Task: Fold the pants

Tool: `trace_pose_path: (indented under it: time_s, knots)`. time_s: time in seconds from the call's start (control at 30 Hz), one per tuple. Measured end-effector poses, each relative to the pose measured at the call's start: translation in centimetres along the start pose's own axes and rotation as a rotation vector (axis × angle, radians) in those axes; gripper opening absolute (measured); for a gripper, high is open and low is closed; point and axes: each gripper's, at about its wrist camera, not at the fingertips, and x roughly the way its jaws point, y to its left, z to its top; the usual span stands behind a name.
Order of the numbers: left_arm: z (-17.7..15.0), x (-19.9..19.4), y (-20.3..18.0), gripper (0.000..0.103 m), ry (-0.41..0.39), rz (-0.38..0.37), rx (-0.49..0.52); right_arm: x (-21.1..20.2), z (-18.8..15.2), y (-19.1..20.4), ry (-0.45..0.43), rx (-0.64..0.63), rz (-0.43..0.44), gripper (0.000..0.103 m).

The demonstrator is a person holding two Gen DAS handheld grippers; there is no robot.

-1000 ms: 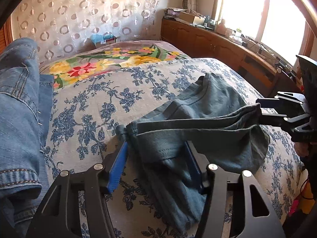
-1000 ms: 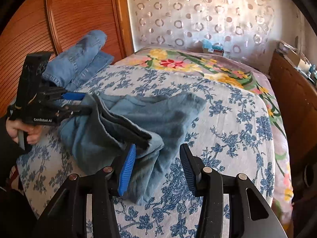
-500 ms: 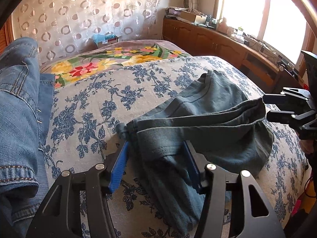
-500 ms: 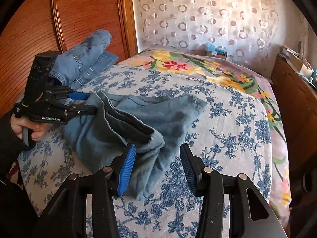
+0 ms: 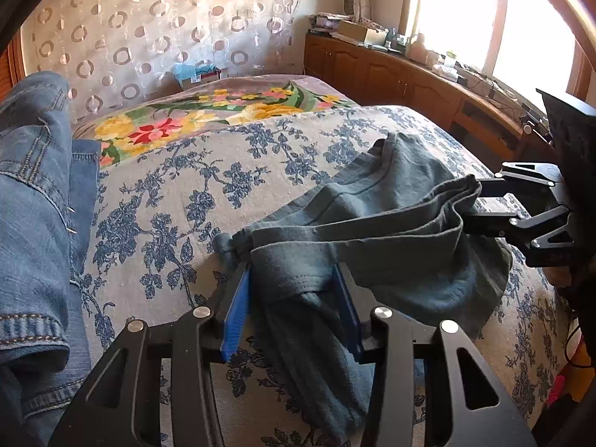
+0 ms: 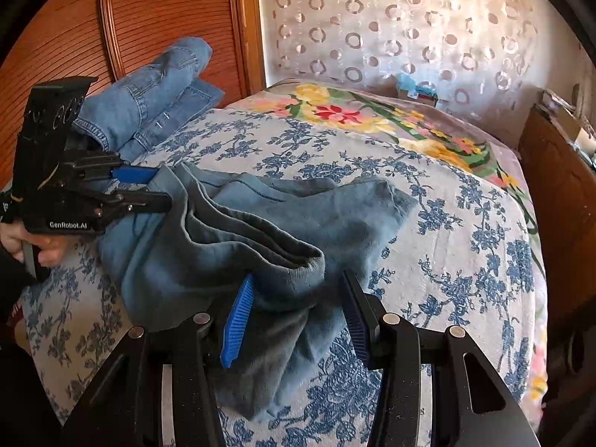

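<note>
Pants bunched, fold barely begun.
Your left gripper (image 5: pixel 294 305) is closing around the grey-blue pants (image 5: pixel 391 231) at lower centre; your right gripper (image 6: pixel 298 313) straddles the other end, pads not pressing; flattening and folding remain.

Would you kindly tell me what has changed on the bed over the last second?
The left gripper is closing its jaws around the waistband of the grey-blue pants, having narrowed since a second ago. The right gripper has slid forward so the other end of the pants now lies between its open pads. The folded jeans and bedspread are unchanged.
</note>
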Motion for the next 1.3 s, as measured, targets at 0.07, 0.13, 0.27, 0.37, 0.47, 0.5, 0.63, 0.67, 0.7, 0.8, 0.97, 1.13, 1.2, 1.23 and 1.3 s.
trace_pose_path:
  time_s: [0.07, 0.13, 0.27, 0.37, 0.47, 0.5, 0.63, 0.67, 0.7, 0.8, 0.97, 1.13, 1.2, 1.23, 1.3]
  knots:
    - [0.0, 0.1, 0.0, 0.045, 0.000, 0.000, 0.001, 0.1, 0.0, -0.1, -0.003, 0.010, 0.022, 0.049]
    - [0.0, 0.0, -0.1, 0.045, -0.002, 0.000, 0.002, 0.1, -0.1, -0.3, -0.009, 0.013, 0.024, 0.036]
    - [0.0, -0.4, -0.3, 0.032, -0.021, 0.000, 0.012, -0.8, -0.1, -0.4, -0.054, 0.023, 0.022, 0.020]
    - [0.1, -0.8, -0.4, 0.028, -0.033, -0.004, 0.021, -1.6, -0.2, -0.6, -0.090, 0.028, 0.015, 0.019]
    - [0.3, -1.5, -0.4, 0.021, -0.059, -0.022, 0.011, -2.2, -0.3, -0.5, -0.112, 0.028, 0.007, 0.018]
    - [0.4, -1.9, -0.4, 0.018, -0.073, -0.026, 0.010, -2.4, -0.2, -0.5, -0.117, 0.026, 0.007, 0.018]
    - [1.1, -3.1, -0.3, 0.013, -0.129, -0.021, -0.002, -2.8, 0.3, -0.5, -0.138, 0.025, -0.010, 0.017]
    - [1.3, -3.4, -0.2, 0.013, -0.143, -0.021, -0.008, -2.9, 0.4, -0.5, -0.145, 0.026, -0.015, 0.017]
    - [1.6, -3.6, -0.2, 0.013, -0.154, -0.018, -0.011, -3.0, 0.6, -0.5, -0.150, 0.027, -0.019, 0.017]
    - [2.4, -3.6, 0.2, 0.013, -0.173, -0.012, -0.024, -3.0, 1.0, -0.6, -0.157, 0.032, -0.037, 0.017]
    - [3.7, -2.8, 0.6, 0.013, -0.186, 0.016, -0.030, -2.2, 1.9, -0.6, -0.149, 0.031, -0.076, 0.017]
    - [3.5, -0.8, 0.6, 0.013, -0.132, 0.045, -0.016, 0.1, 2.6, -0.4, -0.099, 0.013, -0.129, 0.017]
    - [3.2, -0.6, 0.5, 0.013, -0.119, 0.051, -0.010, 0.7, 2.6, -0.3, -0.087, 0.014, -0.141, 0.017]
    - [3.0, -0.5, 0.4, 0.014, -0.111, 0.056, -0.004, 0.6, 2.7, -0.2, -0.084, 0.015, -0.140, 0.018]
    - [2.7, -0.6, 0.3, 0.020, -0.098, 0.066, -0.001, 0.4, 2.8, -0.2, -0.083, 0.029, -0.146, 0.025]
